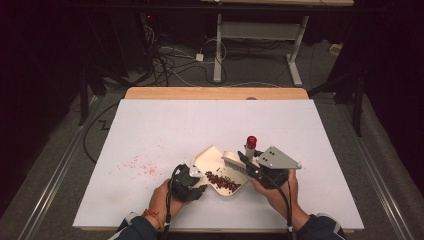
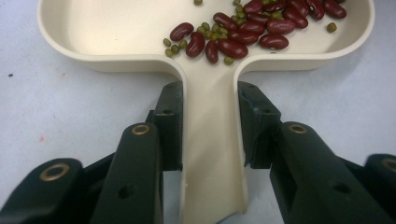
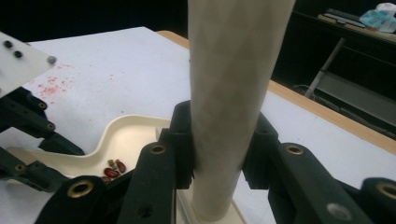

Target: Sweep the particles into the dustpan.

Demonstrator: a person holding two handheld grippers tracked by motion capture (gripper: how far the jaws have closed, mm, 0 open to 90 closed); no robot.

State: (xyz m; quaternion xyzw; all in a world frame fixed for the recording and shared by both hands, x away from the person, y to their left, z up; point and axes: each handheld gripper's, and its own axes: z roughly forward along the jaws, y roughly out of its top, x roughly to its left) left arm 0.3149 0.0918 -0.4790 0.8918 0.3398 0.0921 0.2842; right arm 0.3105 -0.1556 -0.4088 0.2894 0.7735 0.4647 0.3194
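The left gripper [image 2: 210, 121] clamps its black jaws on the flat handle of a cream dustpan [image 2: 212, 154], which lies on the white table [image 1: 165, 125] toward six o'clock of the sheet. Kidney beans [image 2: 243, 35] and small green mung beans [image 2: 175, 45] sit heaped in the pan just past the handle, at twelve o'clock from the jaws. The right gripper [image 3: 219, 144] grips the pale handle of a hand brush [image 3: 233, 84], whose bristle head [image 1: 234, 162] hangs over the pan's three o'clock edge. Red specks [image 1: 140, 165] mark the table at nine o'clock.
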